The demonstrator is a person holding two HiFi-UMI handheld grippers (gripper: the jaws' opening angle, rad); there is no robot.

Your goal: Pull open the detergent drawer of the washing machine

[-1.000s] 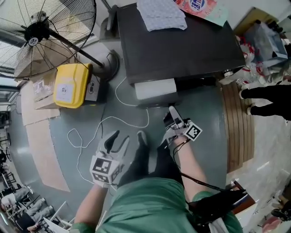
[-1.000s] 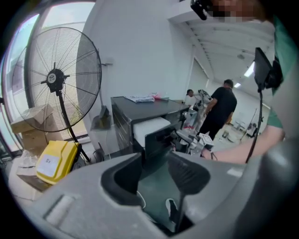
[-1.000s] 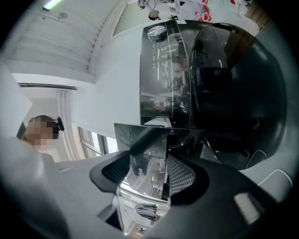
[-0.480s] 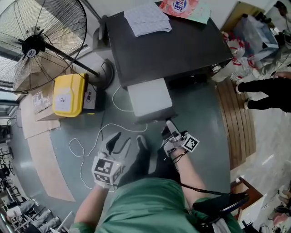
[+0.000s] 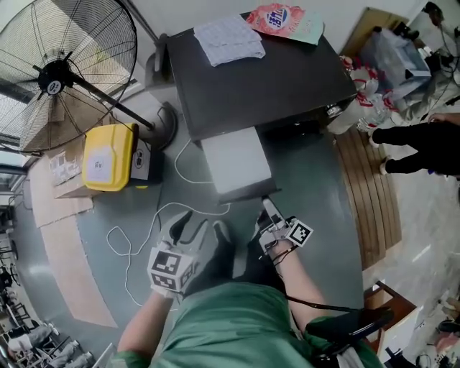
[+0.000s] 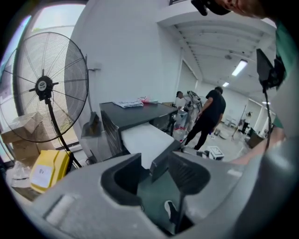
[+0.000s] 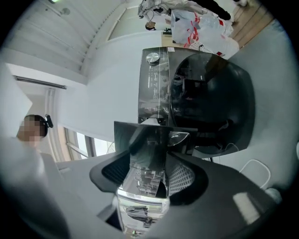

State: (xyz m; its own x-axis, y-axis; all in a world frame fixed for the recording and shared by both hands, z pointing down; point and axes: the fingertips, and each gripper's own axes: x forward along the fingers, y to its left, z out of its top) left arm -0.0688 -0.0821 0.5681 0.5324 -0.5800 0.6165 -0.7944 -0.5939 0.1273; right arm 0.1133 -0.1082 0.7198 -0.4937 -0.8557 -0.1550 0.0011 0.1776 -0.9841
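Detergent drawer (image 5: 236, 162), a long pale grey tray with a dark glossy front panel (image 5: 248, 192), stood drawn well out of the front of the dark grey box-shaped washing machine (image 5: 287, 79), reaching toward your feet over the grey floor.

At the far left a large black wire-caged pedestal fan (image 5: 54, 75) stood on its pole. Near its base lay a yellow plastic case (image 5: 108, 157). A thin white cable (image 5: 133, 223) looped across the floor between that case and your left gripper (image 5: 188, 224).

You held that grey two-jaw gripper low and to the left of the drawer, apart from it. Its own view showed the fingers (image 6: 126, 179) spread and grasping nothing. Only the floor and, farther off, the drawer's dark front corner showed through the gap.

Right of it, your right gripper (image 5: 268, 208) met the drawer's front panel. The right gripper view showed its jaws clamped on that glossy panel, a pad on each side, with the machine's round dark glass door (image 7: 215, 102) beyond.

On the machine's top lay a white patterned folded cloth (image 5: 230, 39) and a pink-and-pale printed packet (image 5: 282, 18). Further right a brown slatted wooden platform (image 5: 374, 187) ran along the floor. A person's legs in black trousers (image 5: 420, 147) stood at the far right edge.
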